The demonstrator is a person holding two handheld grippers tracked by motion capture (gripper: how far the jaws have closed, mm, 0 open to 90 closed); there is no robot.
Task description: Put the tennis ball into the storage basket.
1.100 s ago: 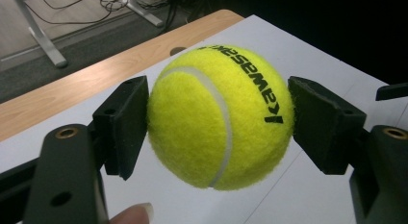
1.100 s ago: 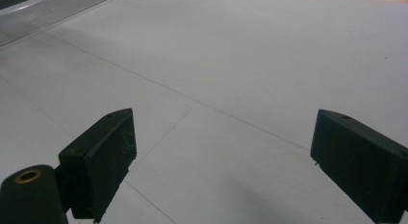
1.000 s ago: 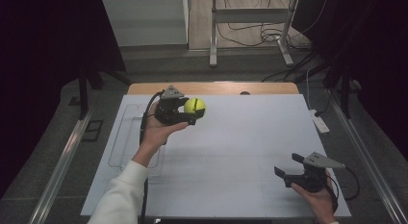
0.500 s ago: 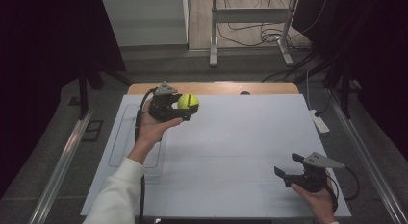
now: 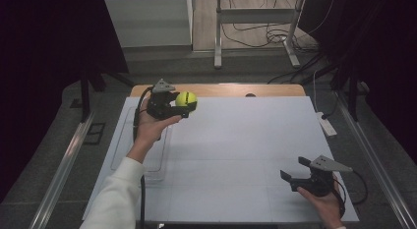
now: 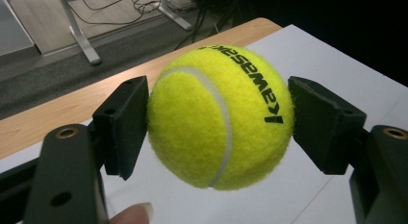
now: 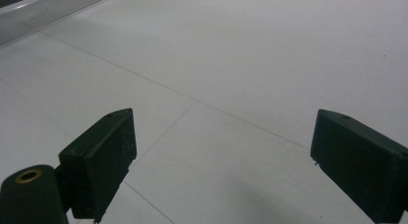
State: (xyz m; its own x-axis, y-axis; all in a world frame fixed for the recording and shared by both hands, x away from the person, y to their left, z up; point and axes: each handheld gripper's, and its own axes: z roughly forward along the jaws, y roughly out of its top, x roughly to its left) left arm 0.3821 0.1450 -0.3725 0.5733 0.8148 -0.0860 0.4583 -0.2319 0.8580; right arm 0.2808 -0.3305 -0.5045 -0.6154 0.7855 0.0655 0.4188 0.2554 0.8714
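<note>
High view, far left: a clear tray (image 5: 129, 155) lies on the white table (image 5: 236, 155) under your left forearm; it looks empty, though its clear walls make that hard to be sure of.
Left gripper: your left gripper (image 5: 183, 105) is held above the table's far left corner, jaws pointing to the right across the board.
Jaw state, left: you have the tennis ball (image 6: 220, 116) pinched between both pads, one on each side at its widest line, seam and black lettering facing the camera.
Ball position: in the air, off the table, well apart from the tray and beyond its far end.
Key relation: the ball is round, so no long axis matters; the tray lies toward you and below the jaws, and only your left hand is near it.
Right gripper: your right gripper (image 5: 294, 176) rests low at the near right edge, jaws spread wide over bare table, holding nothing.
</note>
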